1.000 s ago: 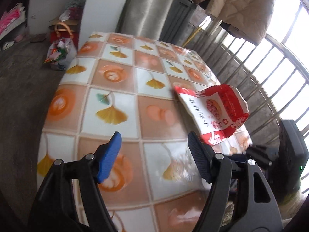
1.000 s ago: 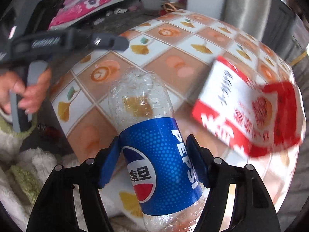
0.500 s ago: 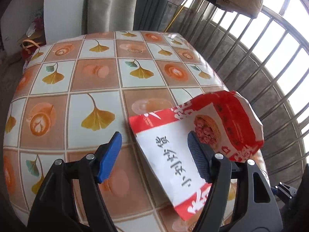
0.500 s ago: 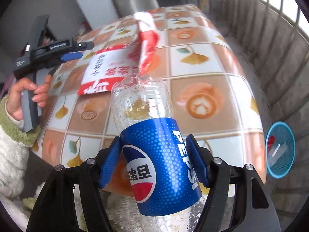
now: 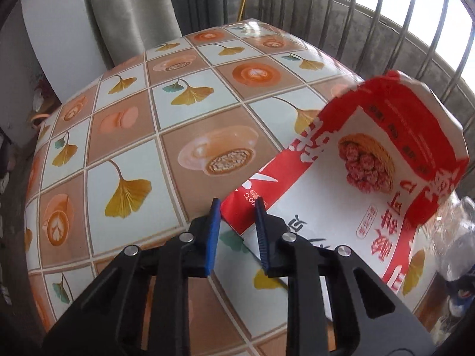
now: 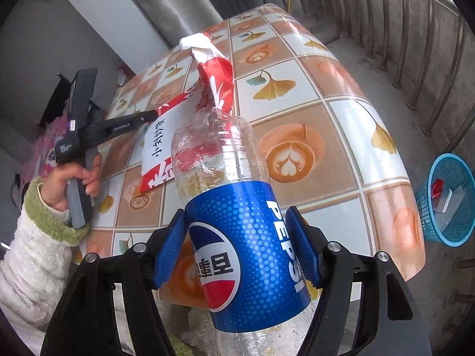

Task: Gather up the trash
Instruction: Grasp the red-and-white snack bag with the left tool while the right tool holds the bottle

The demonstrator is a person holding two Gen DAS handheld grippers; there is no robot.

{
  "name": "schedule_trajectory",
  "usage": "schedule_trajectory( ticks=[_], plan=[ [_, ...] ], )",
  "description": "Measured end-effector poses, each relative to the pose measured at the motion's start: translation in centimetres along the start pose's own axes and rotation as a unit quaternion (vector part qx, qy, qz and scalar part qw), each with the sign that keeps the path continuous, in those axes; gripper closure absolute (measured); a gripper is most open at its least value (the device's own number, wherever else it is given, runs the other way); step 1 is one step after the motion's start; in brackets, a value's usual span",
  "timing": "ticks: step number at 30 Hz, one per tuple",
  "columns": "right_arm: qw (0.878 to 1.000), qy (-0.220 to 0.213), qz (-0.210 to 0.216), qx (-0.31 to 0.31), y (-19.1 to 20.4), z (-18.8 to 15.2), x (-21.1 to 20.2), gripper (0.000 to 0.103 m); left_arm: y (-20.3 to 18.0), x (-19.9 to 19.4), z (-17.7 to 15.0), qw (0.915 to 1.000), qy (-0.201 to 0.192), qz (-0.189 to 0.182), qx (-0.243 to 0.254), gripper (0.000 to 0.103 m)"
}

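A red and white paper snack bag (image 5: 341, 207) lies on the tiled-pattern table (image 5: 118, 118), its far end curled up. My left gripper (image 5: 237, 222) sits at the bag's near red corner. Its jaws are closing with that corner between the blue pads (image 5: 214, 231), and a gap still shows. In the right wrist view the same bag (image 6: 160, 139) lies by the left gripper (image 6: 154, 115), held by a hand (image 6: 74, 178) in a fluffy sleeve. My right gripper (image 6: 236, 216) is shut on an empty clear Pepsi bottle (image 6: 219, 154) with a blue label, above the table's near edge.
A blue mesh basket (image 6: 445, 201) with some trash inside stands on the floor to the right of the table (image 6: 341, 118). A metal railing (image 6: 430, 44) runs behind and to the right. A grey curtain (image 5: 127, 9) hangs past the far edge.
The left gripper swung over to the bag's near corner and its jaws narrowed around it. The right gripper rolled with the bottle, bringing the basket into view, then stayed nearly still.
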State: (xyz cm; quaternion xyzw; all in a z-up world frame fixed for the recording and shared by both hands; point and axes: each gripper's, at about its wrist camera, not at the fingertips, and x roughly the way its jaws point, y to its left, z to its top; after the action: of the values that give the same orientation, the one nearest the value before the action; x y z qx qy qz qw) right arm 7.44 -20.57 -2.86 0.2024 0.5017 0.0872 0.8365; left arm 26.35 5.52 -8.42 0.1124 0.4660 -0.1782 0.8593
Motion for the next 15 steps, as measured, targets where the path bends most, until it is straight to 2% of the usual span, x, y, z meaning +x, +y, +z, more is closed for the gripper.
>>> schedule_trajectory(
  ticks=[2, 5, 9, 12, 15],
  plan=[
    [1.000, -0.001, 0.002, 0.001, -0.1, 0.0, 0.0, 0.037, -1.0, -0.9, -1.2, 0.9997, -0.003, 0.007, 0.021, 0.090],
    [1.000, 0.000, 0.001, 0.001, 0.0, 0.0, 0.0, 0.037, -2.3, -2.2, -3.1, 0.9992, -0.002, -0.013, 0.037, 0.100],
    [1.000, -0.002, -0.001, 0.000, 0.1, -0.1, -0.1, 0.037, -3.9, -4.1, -6.0, 0.9979, -0.002, -0.038, 0.052, 0.102],
    [1.000, -0.003, -0.001, 0.001, 0.0, -0.1, -0.1, 0.037, -4.8, -5.9, -8.6, 0.9959, 0.007, -0.080, 0.042, 0.102],
    [1.000, -0.004, -0.003, 0.000, 0.0, -0.1, -0.1, 0.037, -5.8, -7.5, -11.2, 0.9888, 0.030, -0.144, 0.026, 0.102]
  ],
)
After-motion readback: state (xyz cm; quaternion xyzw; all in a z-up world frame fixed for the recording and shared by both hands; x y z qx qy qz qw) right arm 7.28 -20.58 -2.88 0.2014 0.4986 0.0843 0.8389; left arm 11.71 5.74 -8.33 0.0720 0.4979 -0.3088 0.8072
